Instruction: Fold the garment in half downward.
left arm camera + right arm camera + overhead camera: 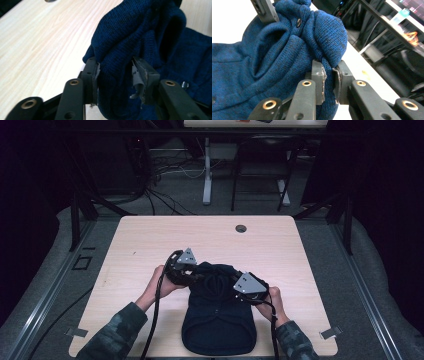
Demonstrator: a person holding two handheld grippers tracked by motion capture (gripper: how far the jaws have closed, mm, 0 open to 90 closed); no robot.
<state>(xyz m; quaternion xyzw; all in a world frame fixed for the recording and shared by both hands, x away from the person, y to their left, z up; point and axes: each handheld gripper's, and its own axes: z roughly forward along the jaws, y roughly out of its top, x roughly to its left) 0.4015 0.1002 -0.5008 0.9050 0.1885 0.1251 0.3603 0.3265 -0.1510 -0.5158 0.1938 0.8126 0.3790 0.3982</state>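
A dark blue knit garment (pixel 218 330) lies on the wooden table (pixel 150 235), its far end bunched up into a mound between my two grippers. My left gripper (pixel 196 275) is at the mound's left side. In the left gripper view a thick fold of the garment (pixel 130 32) fills the gap of the left gripper (pixel 115 72) and touches both pads. My right gripper (pixel 232 289) is at the mound's right side. In the right gripper view the right gripper (pixel 329 72) is shut tight on a thin pinch of the garment (pixel 287 55).
A cable hole (pixel 241 228) sits in the table's far side. Metal snaps (pixel 298 22) dot the knit. One jaw of the other gripper (pixel 263 10) pokes in beyond the mound. Chairs and desk legs (pixel 207 175) stand behind the table, and black frame rails flank it.
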